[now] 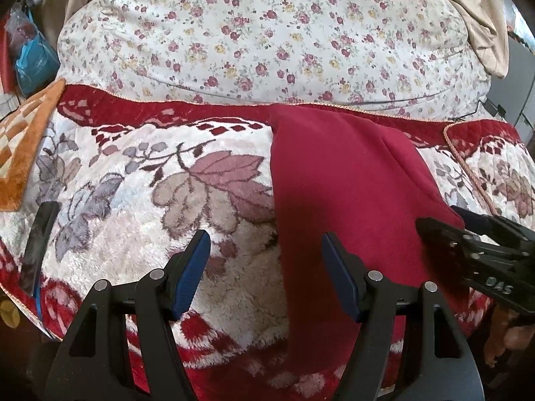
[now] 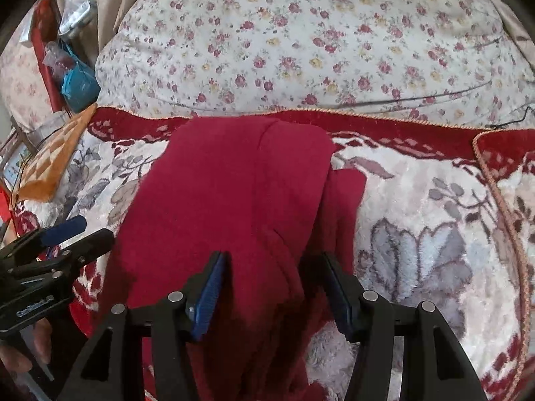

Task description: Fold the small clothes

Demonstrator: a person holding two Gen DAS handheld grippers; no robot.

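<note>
A floral quilt (image 1: pixel 267 33) with small red and yellow roses was seen filling the far half of both views, with beige cloth (image 1: pixel 481 16) bunched at its right end. In front of it a plush blanket (image 1: pixel 133 200), cream with grey and mauve leaves and a red border, was spread as the working surface. On this blanket the red garment (image 2: pixel 227 193) was laid, its far edge reaching the blanket's red border; a fold line could be made out down its middle, and a second layer protruded at its right side. An orange checked mat (image 1: pixel 23 140) was placed at the blanket's left edge, with a blue bag (image 1: pixel 33 63) behind it. A dark flat object (image 1: pixel 36 244), too blurred to identify, was lying near the left edge.

The left gripper (image 1: pixel 265 274) was held open above the garment's left edge, nothing between its jaws. The right gripper (image 2: pixel 271 287) was likewise open, poised over the garment's near right part; contact could not be determined.
</note>
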